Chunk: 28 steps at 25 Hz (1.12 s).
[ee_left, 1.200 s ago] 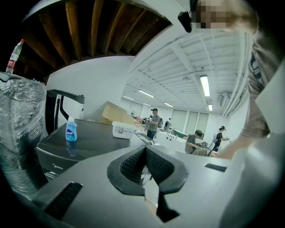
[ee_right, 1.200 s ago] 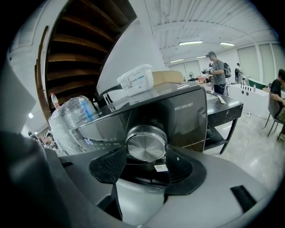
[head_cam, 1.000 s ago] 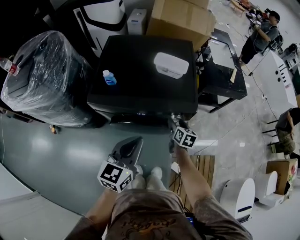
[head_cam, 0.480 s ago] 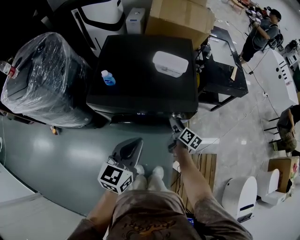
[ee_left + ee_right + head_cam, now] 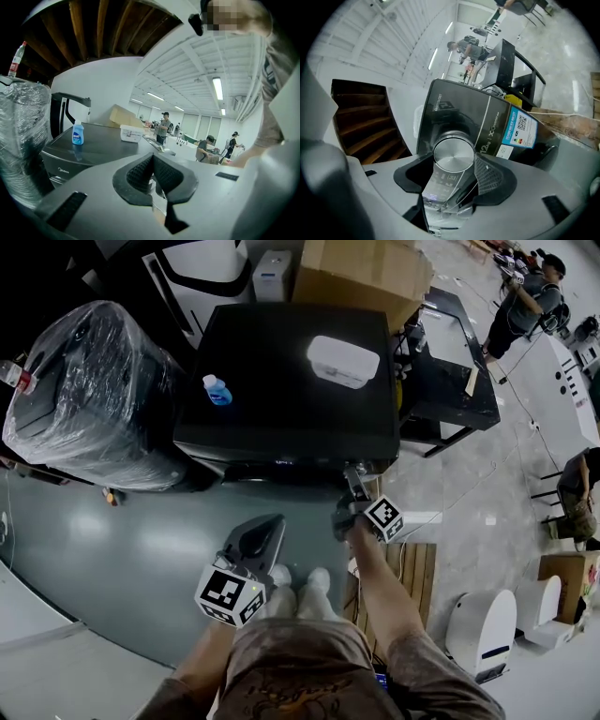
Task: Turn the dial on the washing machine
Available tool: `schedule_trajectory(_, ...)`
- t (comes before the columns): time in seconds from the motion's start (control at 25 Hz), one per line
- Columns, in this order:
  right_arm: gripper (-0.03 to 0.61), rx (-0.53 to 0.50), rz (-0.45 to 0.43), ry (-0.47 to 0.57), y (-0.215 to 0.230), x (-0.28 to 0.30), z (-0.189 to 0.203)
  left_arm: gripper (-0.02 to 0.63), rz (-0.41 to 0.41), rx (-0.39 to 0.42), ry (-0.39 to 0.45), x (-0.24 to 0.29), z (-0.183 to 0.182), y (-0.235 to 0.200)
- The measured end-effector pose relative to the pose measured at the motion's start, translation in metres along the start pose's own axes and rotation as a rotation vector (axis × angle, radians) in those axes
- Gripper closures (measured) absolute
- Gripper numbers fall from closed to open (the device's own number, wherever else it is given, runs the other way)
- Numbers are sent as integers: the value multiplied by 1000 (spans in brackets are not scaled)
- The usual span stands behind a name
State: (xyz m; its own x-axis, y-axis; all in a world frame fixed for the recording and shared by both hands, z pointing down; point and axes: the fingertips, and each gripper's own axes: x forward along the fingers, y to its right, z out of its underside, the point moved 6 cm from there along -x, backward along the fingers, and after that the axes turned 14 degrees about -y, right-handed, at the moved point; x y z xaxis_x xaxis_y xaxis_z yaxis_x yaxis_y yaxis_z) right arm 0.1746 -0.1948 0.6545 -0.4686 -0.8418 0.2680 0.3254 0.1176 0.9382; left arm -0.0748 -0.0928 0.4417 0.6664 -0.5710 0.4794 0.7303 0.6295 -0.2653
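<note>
The black washing machine (image 5: 291, 381) stands in front of me, seen from above in the head view. Its round silver dial (image 5: 453, 152) sits on the front panel next to a blue sticker (image 5: 520, 127). My right gripper (image 5: 353, 484) is at the panel's right end. In the right gripper view its jaws (image 5: 453, 163) stand on both sides of the dial, shut on it. My left gripper (image 5: 262, 532) hangs low, short of the machine's front. Its pads (image 5: 140, 173) are pressed together with nothing between them.
A blue bottle (image 5: 217, 392) and a white box (image 5: 342, 361) rest on the machine's lid. A plastic-wrapped appliance (image 5: 89, 395) stands to the left, a cardboard box (image 5: 361, 273) behind, a black table (image 5: 455, 385) to the right. A wooden pallet (image 5: 412, 568) lies by my right foot.
The right gripper's marker cube has rolled and shifted slightly right and down while the jaws stay at the dial. The left gripper has not moved.
</note>
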Motion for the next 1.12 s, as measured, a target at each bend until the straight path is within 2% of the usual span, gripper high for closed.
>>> schedule_trajectory(0.2,310,-17,-4,-2,0,0,0,621,-4,0,-3,-3,3,0)
schedule_trajectory(0.44,302,-187,88,-26,-8,-9,-1,621,1,2,-5,-6,5,3)
schedule_trajectory(0.6,287,-384,179,-64,-19,-13,-2,621,6,8,-2,-7,6,4)
schedule_trajectory(0.92,279,-922,515,-163,-33,-13,2,621,21,6,-6,-6,7,9)
schedule_trajectory(1.0,279,-1010,563,-183,-36,-9,4,621,22,6,-6,-6,7,9)
schedule_trajectory(1.12,281,-1077,598,-209,-36,-3,5,621,22,3,-7,-7,8,9)
